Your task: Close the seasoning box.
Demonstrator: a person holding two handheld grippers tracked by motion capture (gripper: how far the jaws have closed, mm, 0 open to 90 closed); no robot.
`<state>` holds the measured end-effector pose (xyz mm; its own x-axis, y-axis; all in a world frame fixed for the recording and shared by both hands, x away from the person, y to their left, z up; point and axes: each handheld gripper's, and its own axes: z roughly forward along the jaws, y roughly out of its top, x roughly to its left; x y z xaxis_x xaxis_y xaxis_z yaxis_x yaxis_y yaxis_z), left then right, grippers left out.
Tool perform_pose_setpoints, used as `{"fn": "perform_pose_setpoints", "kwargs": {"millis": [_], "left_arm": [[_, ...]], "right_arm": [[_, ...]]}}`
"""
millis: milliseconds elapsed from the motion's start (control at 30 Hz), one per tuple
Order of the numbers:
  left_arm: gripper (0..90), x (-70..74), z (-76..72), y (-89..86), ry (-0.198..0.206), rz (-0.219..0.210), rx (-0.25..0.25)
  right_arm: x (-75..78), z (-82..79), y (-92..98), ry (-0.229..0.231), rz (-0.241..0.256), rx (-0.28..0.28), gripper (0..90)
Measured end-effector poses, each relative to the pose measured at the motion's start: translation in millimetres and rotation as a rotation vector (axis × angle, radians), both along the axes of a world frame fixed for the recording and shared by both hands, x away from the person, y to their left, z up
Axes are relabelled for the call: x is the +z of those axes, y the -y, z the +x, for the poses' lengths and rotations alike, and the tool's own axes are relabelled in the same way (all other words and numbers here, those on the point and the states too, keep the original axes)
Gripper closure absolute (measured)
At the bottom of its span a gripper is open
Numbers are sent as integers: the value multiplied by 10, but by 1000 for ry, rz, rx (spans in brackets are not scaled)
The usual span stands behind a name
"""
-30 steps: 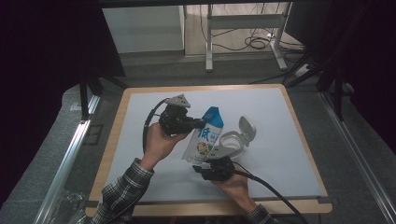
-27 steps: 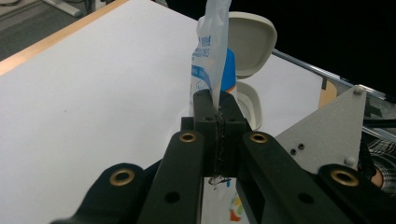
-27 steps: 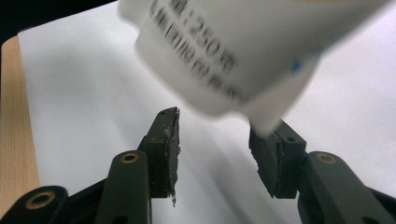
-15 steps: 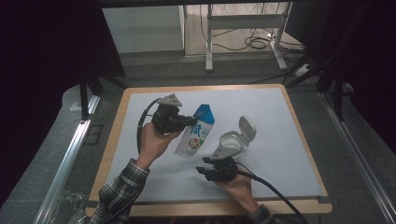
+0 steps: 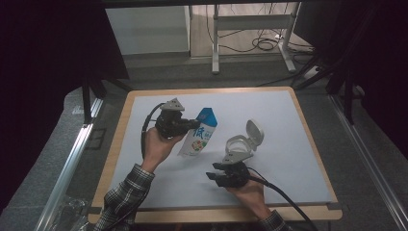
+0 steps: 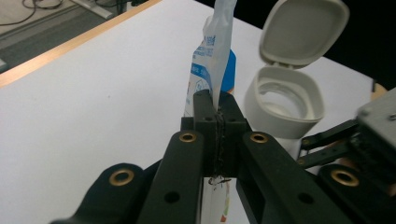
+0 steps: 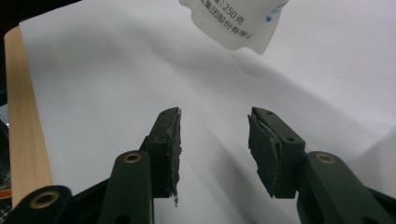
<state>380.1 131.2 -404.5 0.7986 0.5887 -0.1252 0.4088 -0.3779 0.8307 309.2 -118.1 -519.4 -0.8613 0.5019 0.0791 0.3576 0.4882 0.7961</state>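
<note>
A: Fingers point(image 6: 205, 126) of the left gripper point(image 5: 192, 125), seen along their own length: how do they stand?

B: Pressed together on the flat edge of a white and blue pouch point(image 5: 198, 137). In the left gripper view the pouch point(image 6: 212, 60) rises upright out of the clamped pads, its thin sealed edge pinched between them.

A: And the fingers point(image 7: 168, 140) of the right gripper point(image 7: 214, 149)?

B: Spread wide, with nothing between the pads. The right gripper view shows only the white sheet point(image 7: 93, 93) in the gap; the pouch's lower corner point(image 7: 233, 23), with printed lettering, hangs above and beyond them, not touching.

A: Where does the pouch sit in the high view?

B: Held tilted above the white sheet point(image 5: 298, 144) near the middle of the desk point(image 5: 115, 159), blue top pointing away from the person, lower end toward the left hand point(image 5: 159, 147).

A: What lies beside it?

B: A pale round container point(image 5: 240, 144) with its hinged lid point(image 5: 254, 132) swung open, standing on the sheet to the right of the pouch. In the left gripper view the container point(image 6: 285, 112) appears just behind the pouch, mouth facing up.

A: And the right gripper point(image 5: 226, 175) relative to these?

B: Just in front of the container, on the person's side, held in the right hand point(image 5: 248, 192), low over the sheet. A dark cable point(image 5: 288, 202) trails from it toward the desk's near edge.
</note>
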Motion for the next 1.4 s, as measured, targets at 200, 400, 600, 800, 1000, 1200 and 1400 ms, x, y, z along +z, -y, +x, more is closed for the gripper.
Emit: {"fn": "perform_pose_setpoints", "kwargs": {"millis": [200,400,600,800,1000,1200,1400], "left_arm": [[891,-116,55,-52,0,-9,21],[889,-222,43,-131,-9,-21,30],[882,-239,-18,-242,-10,-22,40],[869,-265,-123,-339,-2,-26,46],[859,-316,-229,-451,7,-42,61],[831,-402,-337,-520,14,-53,75],[816,-493,-433,-605,21,-80,96]], "right_arm": [[4,-1,35,5,-22,2,562],[11,-7,78,-6,-25,0,582],[11,-20,104,-8,-24,-2,593],[-2,-45,103,-24,-28,-1,593],[7,-57,124,-31,-25,1,586],[6,-77,133,-32,-41,13,569],[26,-97,152,-14,-46,9,551]]}}
